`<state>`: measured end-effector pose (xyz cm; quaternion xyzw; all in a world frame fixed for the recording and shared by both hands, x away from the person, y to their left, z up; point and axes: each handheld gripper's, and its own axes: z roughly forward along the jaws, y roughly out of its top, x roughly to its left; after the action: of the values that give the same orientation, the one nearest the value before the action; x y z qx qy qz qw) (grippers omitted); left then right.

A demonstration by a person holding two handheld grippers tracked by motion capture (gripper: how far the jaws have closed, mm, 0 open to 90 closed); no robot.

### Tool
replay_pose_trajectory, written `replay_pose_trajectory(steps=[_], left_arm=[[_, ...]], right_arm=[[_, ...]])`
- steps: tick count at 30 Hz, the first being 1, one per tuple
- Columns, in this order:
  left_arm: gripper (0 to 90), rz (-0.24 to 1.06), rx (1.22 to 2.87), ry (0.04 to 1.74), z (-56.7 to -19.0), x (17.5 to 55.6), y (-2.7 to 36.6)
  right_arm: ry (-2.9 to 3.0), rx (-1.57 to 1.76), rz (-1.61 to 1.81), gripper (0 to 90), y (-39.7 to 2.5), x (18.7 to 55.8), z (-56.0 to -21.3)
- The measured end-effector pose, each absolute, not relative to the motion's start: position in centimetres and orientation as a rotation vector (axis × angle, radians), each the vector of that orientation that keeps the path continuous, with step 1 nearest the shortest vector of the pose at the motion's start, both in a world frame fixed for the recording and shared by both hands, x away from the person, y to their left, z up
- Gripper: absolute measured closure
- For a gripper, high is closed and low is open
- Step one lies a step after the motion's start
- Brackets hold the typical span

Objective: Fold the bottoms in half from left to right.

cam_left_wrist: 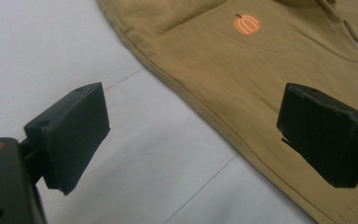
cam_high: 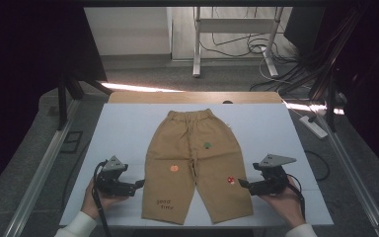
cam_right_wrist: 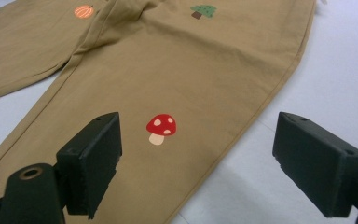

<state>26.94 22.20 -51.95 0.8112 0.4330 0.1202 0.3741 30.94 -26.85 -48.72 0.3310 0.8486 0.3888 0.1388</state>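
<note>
Tan shorts (cam_high: 192,165) flat on white table (cam_high: 123,128), waistband far; left gripper (cam_high: 139,183) and right gripper (cam_high: 243,183) spread wide at outer leg seams (holding nothing); likely snag: pinching one fabric layer only, bunching cloth.

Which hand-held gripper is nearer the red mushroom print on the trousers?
Right. The right hand-held gripper sits just beside the mushroom print at that leg's outer edge; the left hand-held gripper is across the trousers, off the other leg.

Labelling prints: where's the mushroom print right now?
In the high view the mushroom print sits on the trousers' right leg near its outer edge, just left of the right hand-held gripper, whose open jaws frame it.
</note>
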Motion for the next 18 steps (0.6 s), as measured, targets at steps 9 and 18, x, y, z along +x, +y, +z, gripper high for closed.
replay_pose_trajectory(steps=[9,18], left_arm=[[9.3,0.315,2.069,1.110,-51.9,27.0,22.5],[9.4,0.310,2.076,1.106,-52.0,27.2,22.5]], right_arm=[[2.451,0.936,1.131,16.2,-26.0,30.9,-48.5],[2.483,0.892,1.132,16.8,-23.9,31.0,-48.4]])
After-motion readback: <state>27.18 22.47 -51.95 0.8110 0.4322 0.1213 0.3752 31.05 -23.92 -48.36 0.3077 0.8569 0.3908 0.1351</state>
